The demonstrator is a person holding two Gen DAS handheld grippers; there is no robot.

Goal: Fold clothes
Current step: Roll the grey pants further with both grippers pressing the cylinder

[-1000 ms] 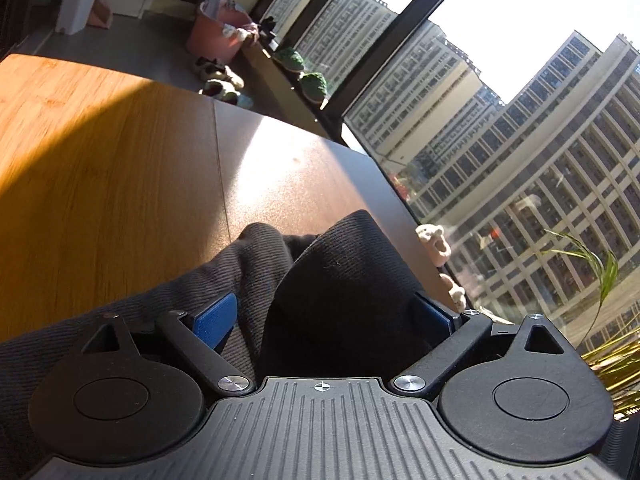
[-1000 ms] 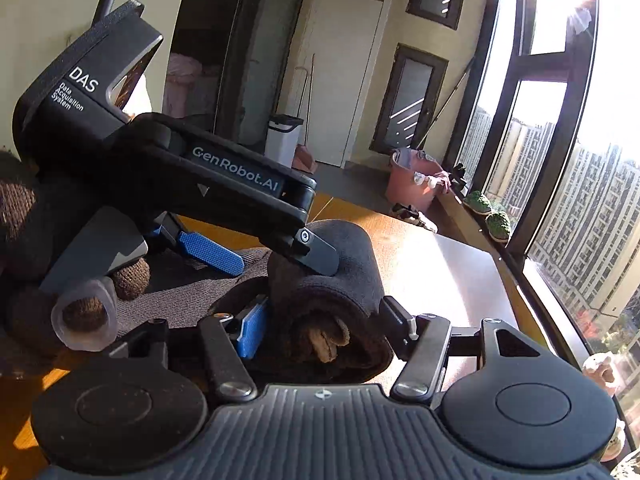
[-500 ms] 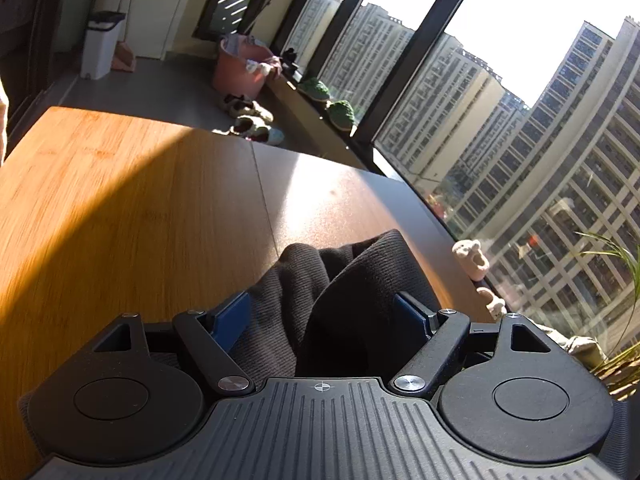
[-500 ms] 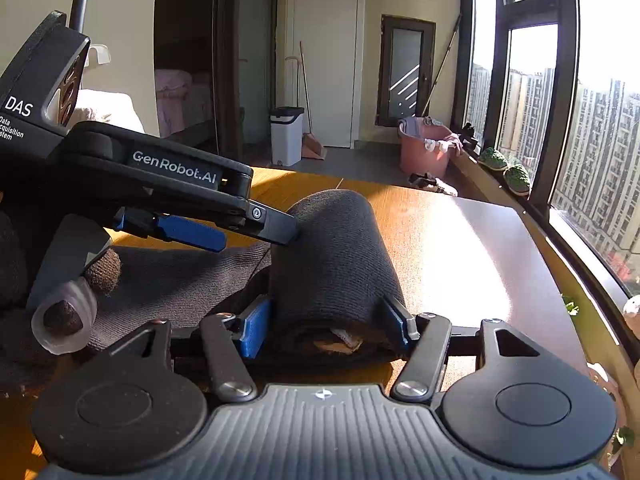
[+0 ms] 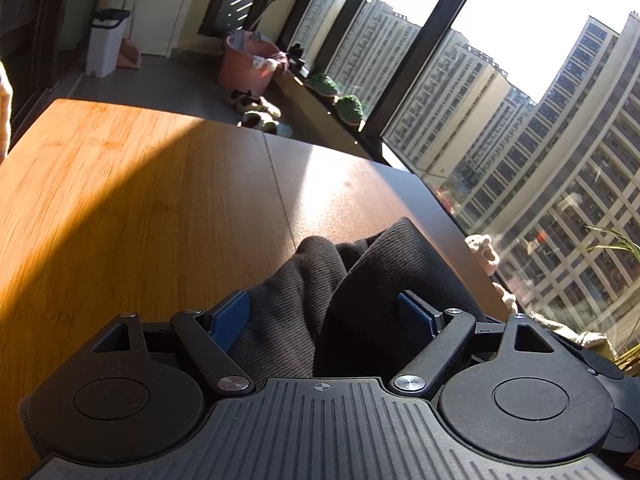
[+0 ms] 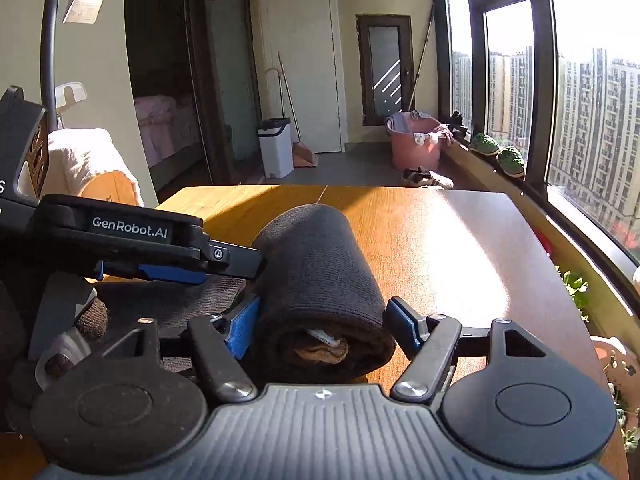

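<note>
We work on a wooden worktop (image 6: 460,240) that stands beside a tall window (image 5: 540,140), and half of it lies in strong sun. The dark knit garment (image 6: 316,276) lies on the near part of this worktop, rolled at one end into a thick tube, while the rest spreads flat toward our left side.

Our right gripper (image 6: 320,320) has its fingers set rather wide around the roll. The blue pad on the left side touches the fabric, but on the other side a small gap seems to remain, so we judge this as a loose hold, not a firm one. Our left gripper (image 5: 324,312) stands with its fingers also wide apart, with bunched fabric between them; whether the pads press the cloth we cannot tell.

The biggest risk, in our judgement, is that the roll opens again. Thick knit is springy, and if we lift or release now, the loose grip would let the layers slide apart. A second risk is the worktop edge near the window: a push to that side could send the roll over it. A smaller risk is that the left fingers catch a loose fold and drag the flat part out of shape. The light inner piece (image 6: 324,338) showing at the end of the roll could also slip out
</note>
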